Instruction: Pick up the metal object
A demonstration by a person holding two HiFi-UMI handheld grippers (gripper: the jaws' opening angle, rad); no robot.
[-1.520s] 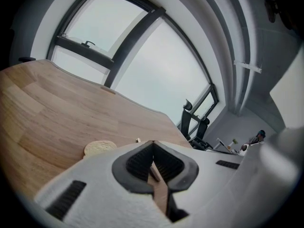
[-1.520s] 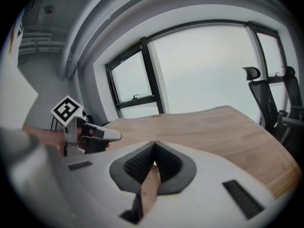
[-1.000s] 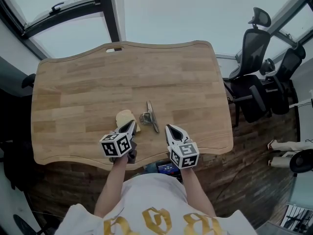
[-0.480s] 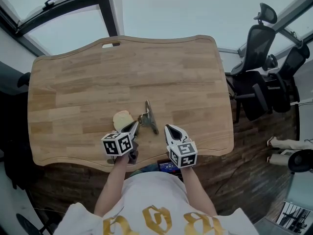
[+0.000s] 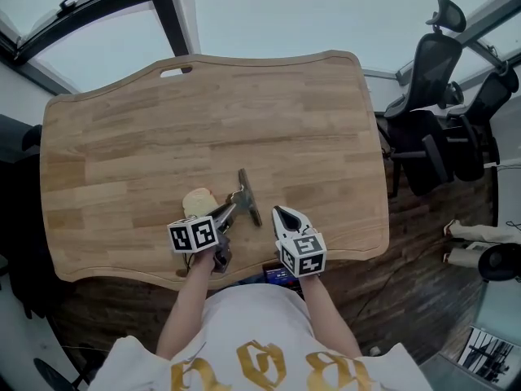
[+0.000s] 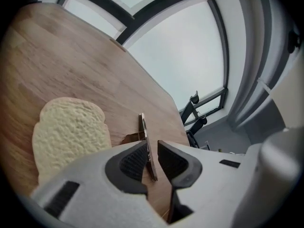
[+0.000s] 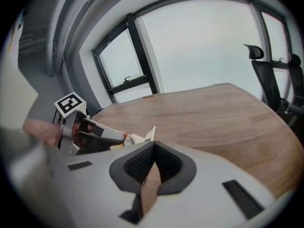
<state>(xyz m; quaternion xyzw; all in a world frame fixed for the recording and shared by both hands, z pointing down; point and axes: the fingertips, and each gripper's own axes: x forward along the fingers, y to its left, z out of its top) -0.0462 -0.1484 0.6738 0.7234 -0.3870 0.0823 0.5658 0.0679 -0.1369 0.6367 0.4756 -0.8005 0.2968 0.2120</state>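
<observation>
Bread slice [image 5: 199, 201] sits just left of your left gripper [image 5: 231, 211]. Its jaws are opening, gap narrow, with the metal object [image 5: 247, 195]'s flat bar between them, low over the table [image 5: 309, 120]. Centre the bar, clamp squarely, lift straight. Right gripper [image 5: 281, 213]: closed, empty.

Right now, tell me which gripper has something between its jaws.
The left gripper: the metal object sits between its opening jaws; the right gripper is shut, empty.

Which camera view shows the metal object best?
The head view: the whole metal object shows, beside the bread. The left gripper view shows only its edge between the left gripper's opening jaws; the right gripper view, a tip.
</observation>
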